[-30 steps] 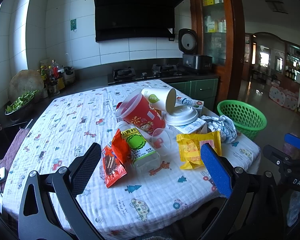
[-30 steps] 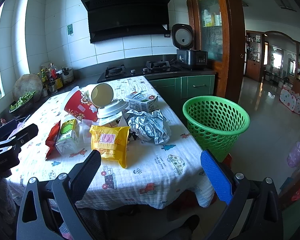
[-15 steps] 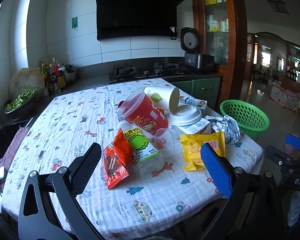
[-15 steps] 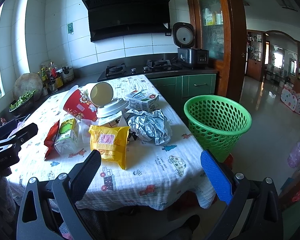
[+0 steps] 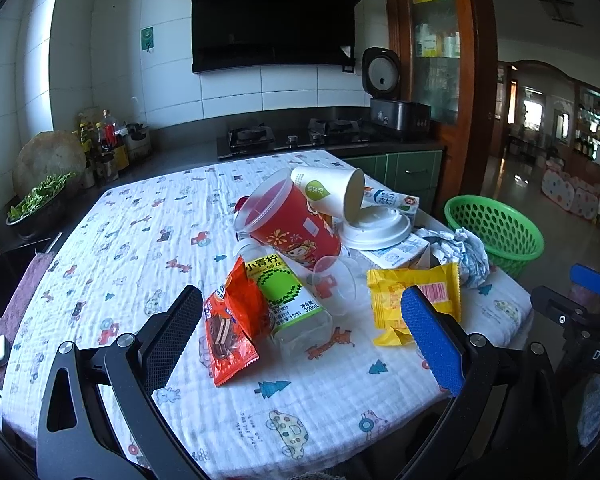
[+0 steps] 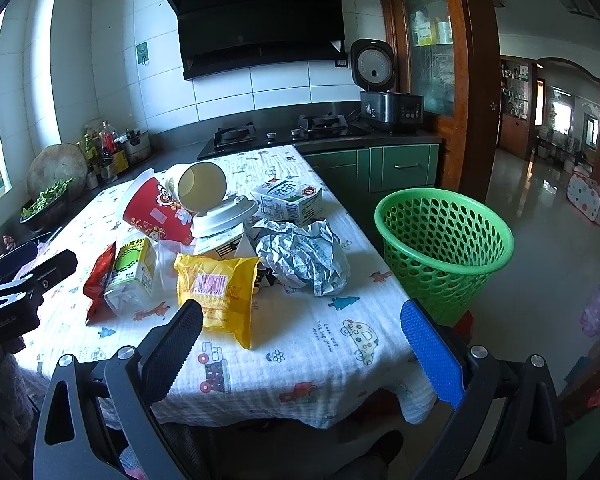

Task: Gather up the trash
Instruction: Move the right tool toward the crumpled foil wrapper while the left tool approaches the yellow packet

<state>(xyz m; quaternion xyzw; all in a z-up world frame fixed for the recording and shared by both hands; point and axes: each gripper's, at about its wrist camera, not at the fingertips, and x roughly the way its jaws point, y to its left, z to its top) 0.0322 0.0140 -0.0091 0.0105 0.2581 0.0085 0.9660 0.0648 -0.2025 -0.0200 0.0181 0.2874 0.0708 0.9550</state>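
The jaws of the left gripper (image 5: pixel 302 344) are spread wide and nothing is held between them; the same is seen of the right gripper (image 6: pixel 302 344), whose jaws are also wide apart and empty. Both are poised off the near edge of the surface (image 5: pixel 140 240), short of the heap of litter.

Just ahead of the left jaws, an orange snack wrapper (image 5: pixel 230 334) and a clear bottle with a green label (image 5: pixel 284 300) are found lying side by side and touching. Slightly to their right a yellow packet (image 5: pixel 414 298) is seen, which in the right wrist view (image 6: pixel 216 288) lies straight ahead of the right jaws, the nearest piece to them. Beyond it a crumpled foil wrapper (image 6: pixel 304 258) is spread, and further out a red cup (image 6: pixel 156 212), a paper cup (image 6: pixel 200 192) on its side, a white lid (image 6: pixel 224 214) and a milk carton (image 6: pixel 288 200) are piled together. Off to the right of the right jaws, beside the surface's edge, a green basket (image 6: pixel 440 244) is stood open and appears empty.

The collecting is judged to be at its very start, with a first pick being lined up. An advance over the yellow packet is called for next, with the jaws closed across its thin, slippery body, then a carry rightwards to the basket.
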